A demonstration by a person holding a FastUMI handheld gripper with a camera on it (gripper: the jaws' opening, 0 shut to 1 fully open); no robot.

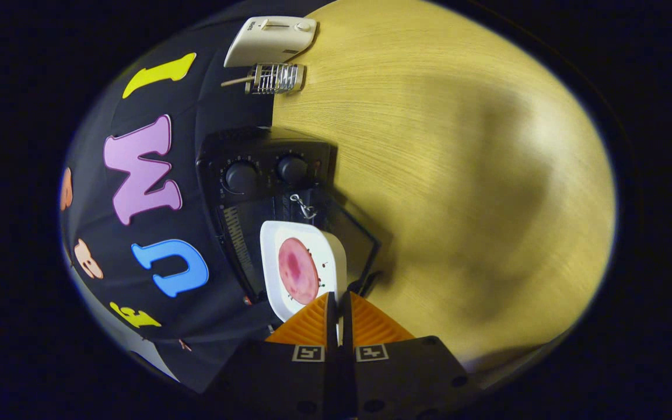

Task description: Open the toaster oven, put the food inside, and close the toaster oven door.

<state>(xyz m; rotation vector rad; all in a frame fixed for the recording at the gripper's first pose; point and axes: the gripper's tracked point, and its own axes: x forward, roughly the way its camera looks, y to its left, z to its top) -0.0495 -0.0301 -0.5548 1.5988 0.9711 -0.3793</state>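
Wooden table [458, 175] carries the black toaster oven [266, 175], door [359, 239] swung open toward the camera, cavity facing the gripper. White plate [336, 256] with the pink food [298, 269] sits just ahead of the fingers, its far end already at the oven mouth. Gripper [339, 309] is clamped on the plate's near rim, fingers nearly together. Likely next: push straight forward along the fingers' axis into the cavity.
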